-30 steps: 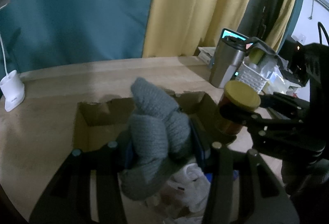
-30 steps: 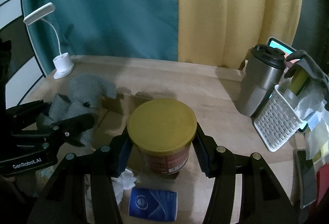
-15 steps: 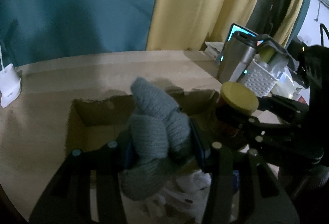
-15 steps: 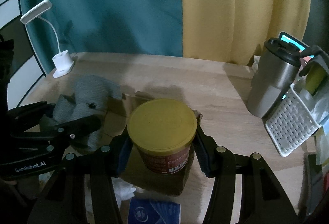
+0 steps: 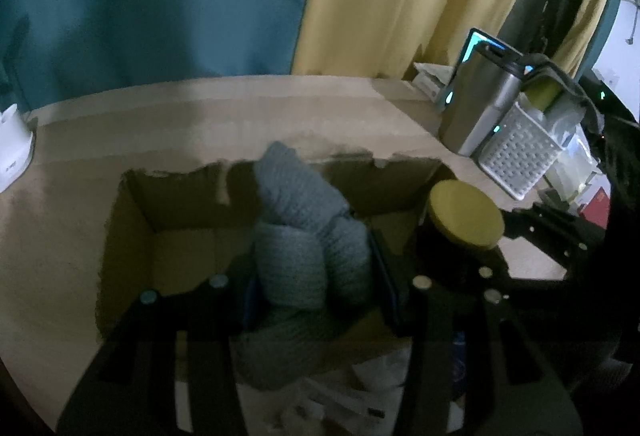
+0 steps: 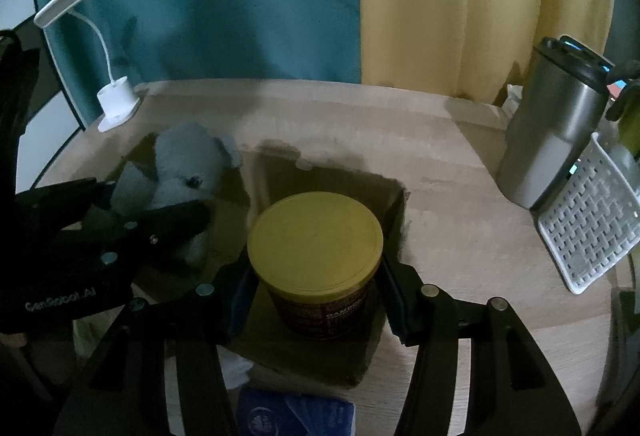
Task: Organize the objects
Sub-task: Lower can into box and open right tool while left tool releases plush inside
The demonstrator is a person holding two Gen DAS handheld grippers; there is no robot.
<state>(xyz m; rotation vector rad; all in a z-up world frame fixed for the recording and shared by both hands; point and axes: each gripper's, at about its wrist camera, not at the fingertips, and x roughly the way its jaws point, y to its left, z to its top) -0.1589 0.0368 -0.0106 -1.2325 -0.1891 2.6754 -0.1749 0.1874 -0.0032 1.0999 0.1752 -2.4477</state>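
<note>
The cardboard box point(image 5: 180, 211) floor is dim and half hidden. The left gripper point(image 5: 312, 276) clamps the grey knitted toy point(image 5: 304, 236). The right gripper point(image 6: 316, 296) grips the yellow-lidded jar point(image 6: 316, 248).

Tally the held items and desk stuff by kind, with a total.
Held items: 2, grey knitted plush toy, yellow-lidded jar
Boxes: 1, cardboard box
Drinkware: 1, steel tumbler
Lamps: 1, white desk lamp
Baskets: 1, white basket
Total: 6

Wood table point(image 6: 360, 123): open cardboard box point(image 5: 132, 236) near centre, lamp base point(image 6: 118, 103) far left, steel tumbler point(image 6: 552, 139) & white basket point(image 6: 588, 232) right.
</note>
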